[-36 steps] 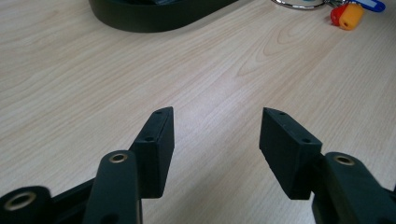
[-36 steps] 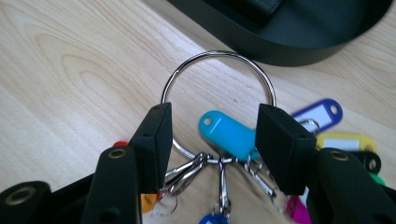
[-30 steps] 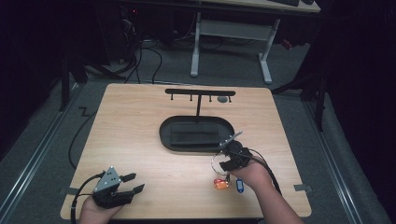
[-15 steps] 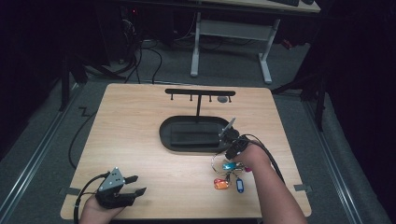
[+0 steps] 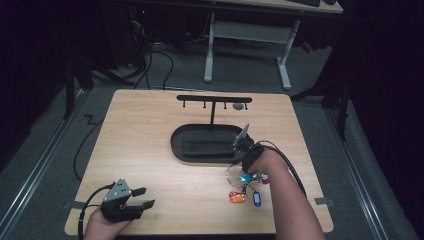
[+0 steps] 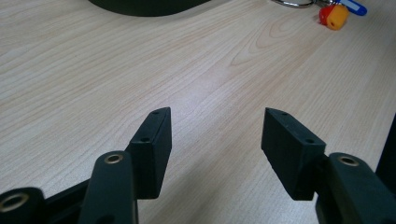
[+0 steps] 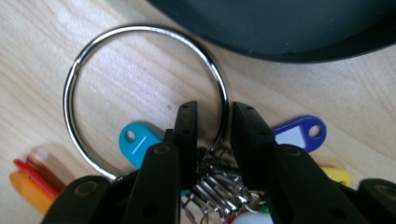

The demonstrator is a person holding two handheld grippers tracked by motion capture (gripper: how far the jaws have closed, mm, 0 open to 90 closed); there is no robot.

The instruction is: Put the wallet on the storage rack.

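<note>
- At the near edge of the bench [image 5: 150, 150], the left gripper [image 5: 131, 203] rests in the person's hand with its fingers [image 6: 152, 149] spread wide apart over bare wood, holding nothing.
- Farther in on the right side, the right gripper [image 7: 212, 126] comes down on a large steel key ring [image 7: 140, 93] that lies flat on the bench, with one finger inside the loop and one outside; the wire sits in a narrow gap between them, and whether they are already pinching it cannot be told.
- Strung on the ring by small split rings is a cluster of plastic key tags: teal [image 7: 135, 142], blue [image 7: 299, 133], orange [image 7: 28, 186] and yellow [image 7: 336, 175].
- Just beyond the ring lies a black oval tray [image 5: 200, 145], the base of a key stand whose top bar [image 5: 214, 99] carries small hooks.
- Risk as judged from here: the thin, round wire could slip or swivel between the flat fingers, and the hanging tags could swing and snag the tray rim on the way to a hook.
- No brand or writing is legible; the tag label windows appear blank.
</note>
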